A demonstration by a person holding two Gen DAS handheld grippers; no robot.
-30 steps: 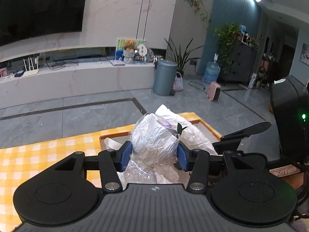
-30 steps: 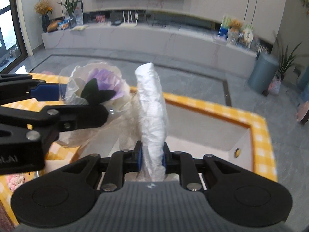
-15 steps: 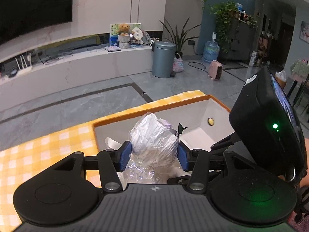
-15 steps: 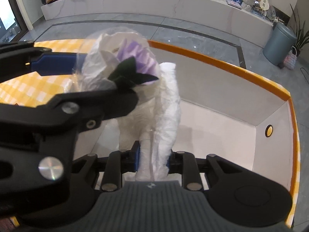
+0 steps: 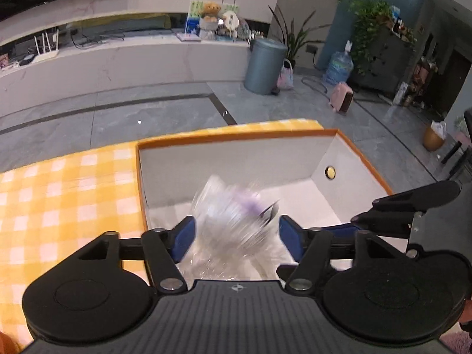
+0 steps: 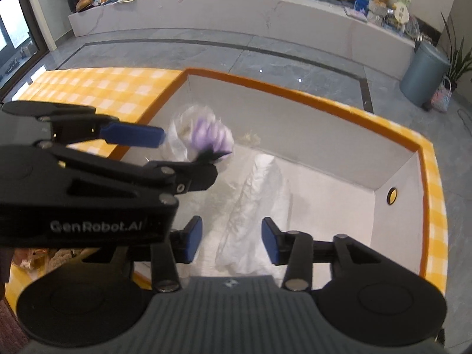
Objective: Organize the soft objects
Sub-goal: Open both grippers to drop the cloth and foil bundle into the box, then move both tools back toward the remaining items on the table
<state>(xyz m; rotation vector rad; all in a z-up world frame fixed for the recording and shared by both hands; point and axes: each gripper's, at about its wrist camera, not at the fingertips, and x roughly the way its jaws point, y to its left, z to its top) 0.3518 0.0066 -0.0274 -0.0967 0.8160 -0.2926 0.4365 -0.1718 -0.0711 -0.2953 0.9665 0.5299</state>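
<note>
Left gripper (image 5: 236,234): jaws are spread wide; nothing is clamped.
Wrapped flower (image 5: 233,221): a motion-blurred bundle of clear film with a purple bloom is seen between the blue pads (image 5: 184,237), apart from both, inside the box.
Box (image 6: 295,147): white walls, orange rim, set on yellow checked cloth (image 5: 67,194).
Right gripper (image 6: 231,243): jaws are parted; nothing is held.
White wrap (image 6: 253,206): crumpled sheet is laid on the box floor toward 12 o'clock between the right fingers, untouched.
</note>
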